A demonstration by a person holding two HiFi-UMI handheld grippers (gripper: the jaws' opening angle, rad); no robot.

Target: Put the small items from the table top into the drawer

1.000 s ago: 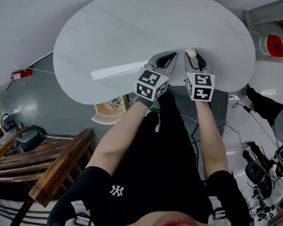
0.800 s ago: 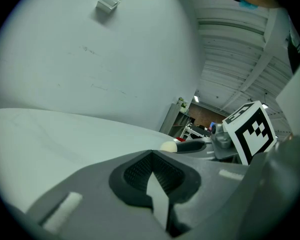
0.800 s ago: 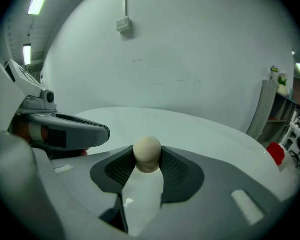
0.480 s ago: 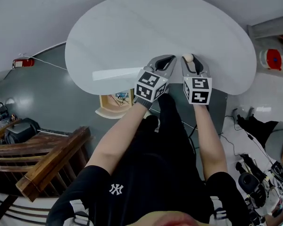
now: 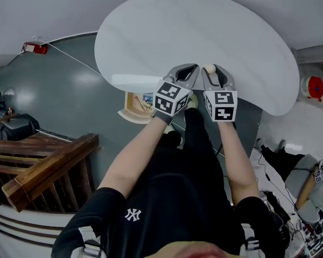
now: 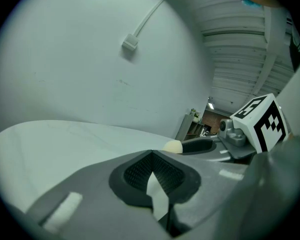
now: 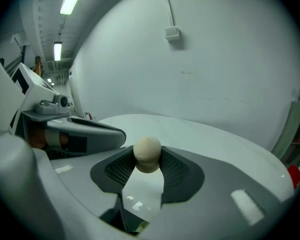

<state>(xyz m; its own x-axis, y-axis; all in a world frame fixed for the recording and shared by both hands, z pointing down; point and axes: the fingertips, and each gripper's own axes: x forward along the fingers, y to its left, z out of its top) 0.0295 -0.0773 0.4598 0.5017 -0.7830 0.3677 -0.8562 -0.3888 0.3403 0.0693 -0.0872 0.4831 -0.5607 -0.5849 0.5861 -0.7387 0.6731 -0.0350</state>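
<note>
head view: the right gripper [image 5: 211,71] hangs over the near edge of the table [image 5: 167,31], its claw closed on a small cream ball [image 5: 209,68]; the right gripper view shows the pads pressing on both sides of it. the left gripper [image 5: 192,69], just beside it over the same edge, has its claw pinched together with nothing in it. below the table's near edge we see what looks like the drawer [image 5: 133,109], pale wood and standing open. we judge the task partway: the ball is in hand but not yet in the drawer. we see no other small items on the table top, so this may be the last one.
</note>
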